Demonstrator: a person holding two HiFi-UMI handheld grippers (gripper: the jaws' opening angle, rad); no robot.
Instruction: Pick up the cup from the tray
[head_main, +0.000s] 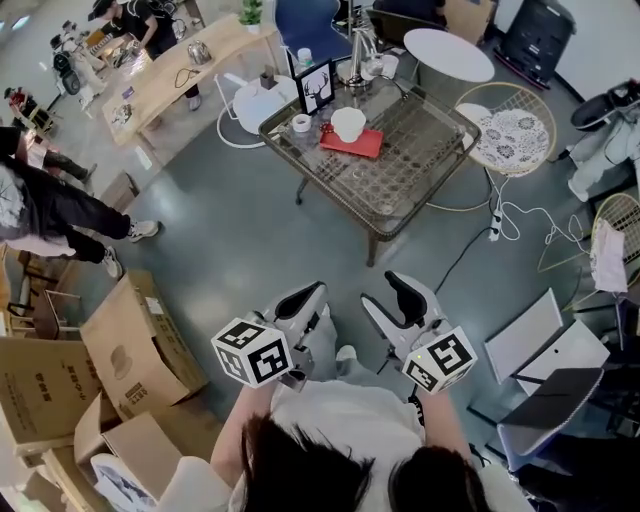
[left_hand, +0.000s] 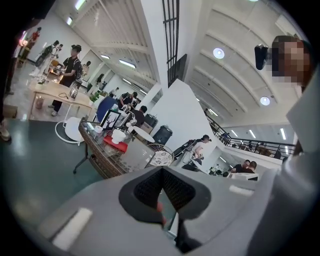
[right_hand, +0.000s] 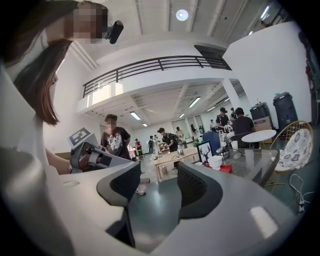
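Observation:
A white cup (head_main: 348, 123) stands on a red tray (head_main: 352, 142) near the far left corner of a glass-topped wicker table (head_main: 400, 160). Both grippers hang low near the person's body, well short of the table. My left gripper (head_main: 305, 293) is shut, its black pads (left_hand: 150, 187) meeting at the tips with nothing between them. My right gripper (head_main: 385, 295) is open, with bare floor showing in the wide gap between its pads (right_hand: 192, 187). The left gripper view shows the cup (left_hand: 118, 135) and tray (left_hand: 114, 144) far ahead; in the right gripper view the cup (right_hand: 215, 161) is at right.
A small white cup (head_main: 301, 123) and a framed deer picture (head_main: 315, 86) share the table. A wicker chair (head_main: 515, 135) stands at its right, and cables (head_main: 500, 220) trail on the floor. Cardboard boxes (head_main: 130, 350) lie at left. Other people stand at a wooden table (head_main: 170, 70).

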